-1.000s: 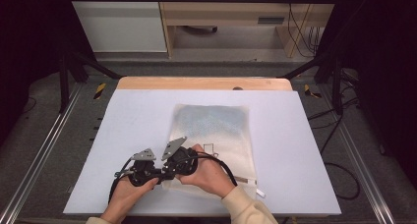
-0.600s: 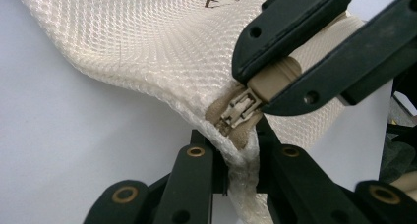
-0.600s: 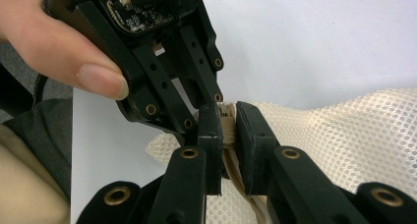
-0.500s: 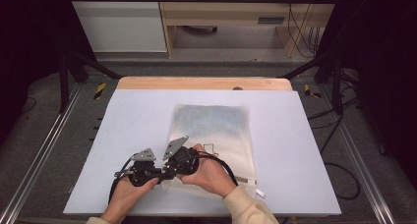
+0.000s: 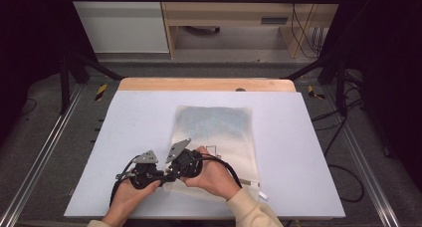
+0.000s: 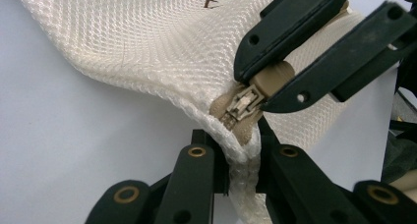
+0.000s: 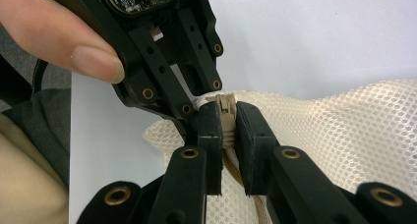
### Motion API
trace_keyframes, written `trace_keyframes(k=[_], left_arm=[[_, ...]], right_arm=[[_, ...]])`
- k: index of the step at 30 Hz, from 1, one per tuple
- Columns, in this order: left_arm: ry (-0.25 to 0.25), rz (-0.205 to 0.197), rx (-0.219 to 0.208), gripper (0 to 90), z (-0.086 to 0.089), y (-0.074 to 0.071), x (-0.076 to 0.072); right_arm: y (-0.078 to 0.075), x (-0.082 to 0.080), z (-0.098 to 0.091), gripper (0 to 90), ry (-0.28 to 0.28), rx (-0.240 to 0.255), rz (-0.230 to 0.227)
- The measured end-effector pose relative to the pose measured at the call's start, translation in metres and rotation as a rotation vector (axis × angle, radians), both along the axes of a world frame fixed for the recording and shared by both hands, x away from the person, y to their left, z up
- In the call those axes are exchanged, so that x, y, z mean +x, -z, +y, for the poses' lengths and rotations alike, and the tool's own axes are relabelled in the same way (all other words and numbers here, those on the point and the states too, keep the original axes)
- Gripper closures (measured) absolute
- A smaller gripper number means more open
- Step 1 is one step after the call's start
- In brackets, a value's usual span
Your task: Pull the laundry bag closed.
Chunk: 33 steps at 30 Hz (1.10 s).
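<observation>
I have the mesh bag [image 5: 215, 137] lying flat on the white counter [image 5: 308, 152], just past centre toward 5 o'clock, with both hands bunched at its near left corner, around 7 o'clock on the bag. My left hand-held gripper [image 6: 241, 160] is clamped tight on the corner seam of the mesh, jaws narrow with the fabric squeezed between them. My right hand-held gripper [image 7: 227, 130] is closed narrow on the tan zipper pull [image 6: 243, 103], which sits right at the end of the zip track.

The way I judge it, the zip is about to be drawn along the bag's edge, and a few things could spoil that. The pull is small and smooth, so if I tug at an angle to the track instead of along it, the jaws could slide off. The two grippers sit almost touching, so a careless twist could knock them together. If the left grip lets the seam slip, the whole bag will drag across the counter instead of the zip running. Loose mesh near the slider could also snag in it
</observation>
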<state>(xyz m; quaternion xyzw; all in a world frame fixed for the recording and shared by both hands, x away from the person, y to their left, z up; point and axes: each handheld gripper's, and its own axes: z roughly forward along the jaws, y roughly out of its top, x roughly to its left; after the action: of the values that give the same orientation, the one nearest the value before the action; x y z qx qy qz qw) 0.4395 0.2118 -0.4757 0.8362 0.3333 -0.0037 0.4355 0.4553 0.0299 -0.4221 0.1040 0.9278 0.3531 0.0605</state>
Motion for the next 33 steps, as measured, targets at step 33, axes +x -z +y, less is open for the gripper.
trace_keyframes(k=[33], left_arm=[[-0.012, -0.029, 0.005, 84.1, -0.0010, -0.0029, -0.0022]], right_arm=[[0.0025, 0.0003, -0.0086, 82.1, 0.015, -0.028, 0.014]])
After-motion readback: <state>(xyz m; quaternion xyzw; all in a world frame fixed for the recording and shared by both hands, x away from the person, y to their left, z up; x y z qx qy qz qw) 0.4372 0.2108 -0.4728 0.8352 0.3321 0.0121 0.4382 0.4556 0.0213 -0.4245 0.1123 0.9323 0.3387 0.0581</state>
